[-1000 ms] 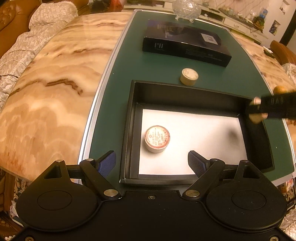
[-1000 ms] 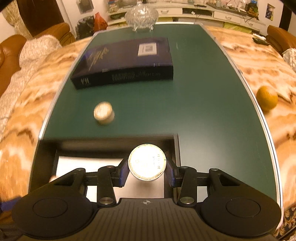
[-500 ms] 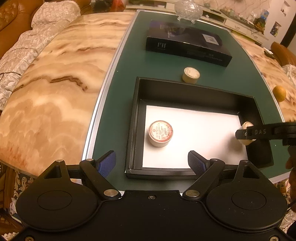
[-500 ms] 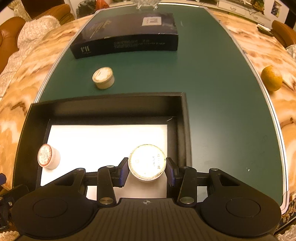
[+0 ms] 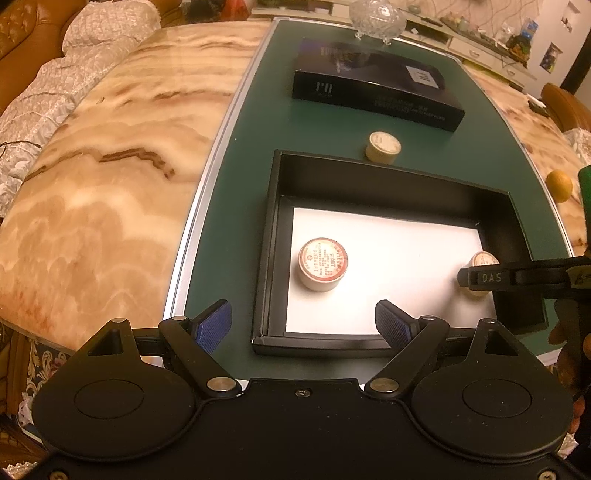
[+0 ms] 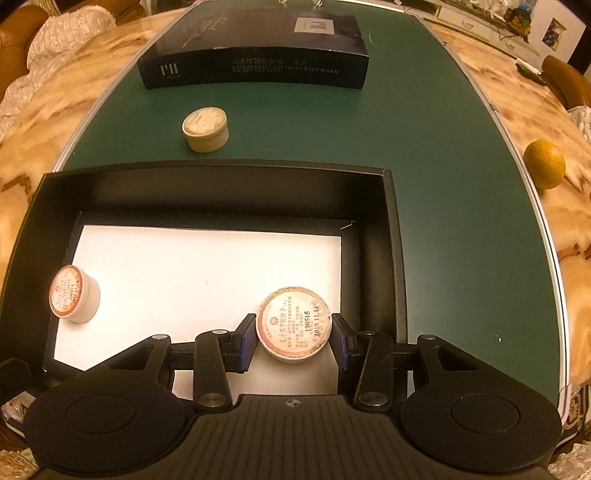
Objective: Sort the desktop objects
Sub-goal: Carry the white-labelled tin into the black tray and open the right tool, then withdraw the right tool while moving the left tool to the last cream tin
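Note:
A black open box with a white floor sits on the green table top. One small round tin with a red-rimmed label lies at the box's left. My right gripper is low inside the box at its right end, jaws on either side of a second round tin, which looks to rest on the white floor. A third tin stands on the green top beyond the box. My left gripper is open and empty over the box's near left corner.
A long dark blue carton lies across the green top behind the third tin. An orange sits on the marble at the right. A glass bowl stands at the far end. Marble table extends left.
My right gripper has carried its tin from above the box's far wall down into the box's right end. The left gripper has stayed open and drawn back slightly.

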`<state>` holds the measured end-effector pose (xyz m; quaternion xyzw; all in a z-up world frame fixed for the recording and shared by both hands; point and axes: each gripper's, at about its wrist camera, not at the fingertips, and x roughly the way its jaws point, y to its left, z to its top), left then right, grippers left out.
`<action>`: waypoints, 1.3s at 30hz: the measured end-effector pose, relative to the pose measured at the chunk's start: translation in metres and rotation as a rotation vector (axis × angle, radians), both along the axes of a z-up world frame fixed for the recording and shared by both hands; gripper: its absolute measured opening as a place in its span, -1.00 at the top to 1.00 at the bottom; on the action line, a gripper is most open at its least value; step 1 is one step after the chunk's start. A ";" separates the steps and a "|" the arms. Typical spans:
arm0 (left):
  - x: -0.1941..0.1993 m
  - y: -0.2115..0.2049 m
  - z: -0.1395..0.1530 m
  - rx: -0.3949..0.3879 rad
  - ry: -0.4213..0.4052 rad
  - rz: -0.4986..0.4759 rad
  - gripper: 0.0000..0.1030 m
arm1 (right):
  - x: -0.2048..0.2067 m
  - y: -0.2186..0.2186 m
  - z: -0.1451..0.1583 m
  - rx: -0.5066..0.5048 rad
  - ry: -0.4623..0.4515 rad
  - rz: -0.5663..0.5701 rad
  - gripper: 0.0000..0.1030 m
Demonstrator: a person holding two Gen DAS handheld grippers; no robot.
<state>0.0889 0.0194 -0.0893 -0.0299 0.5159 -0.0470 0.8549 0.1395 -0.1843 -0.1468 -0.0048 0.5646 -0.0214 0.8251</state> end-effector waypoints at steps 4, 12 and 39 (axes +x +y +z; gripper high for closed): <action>-0.001 0.001 0.000 0.000 0.001 0.003 -0.65 | 0.002 0.005 -0.003 -0.019 0.016 0.004 0.13; 0.000 0.003 0.000 0.004 0.001 0.008 -0.66 | 0.005 0.008 -0.007 -0.025 0.024 -0.004 0.14; 0.000 -0.001 0.013 0.019 -0.030 0.002 -0.80 | -0.029 -0.018 0.031 0.137 -0.126 -0.082 -0.36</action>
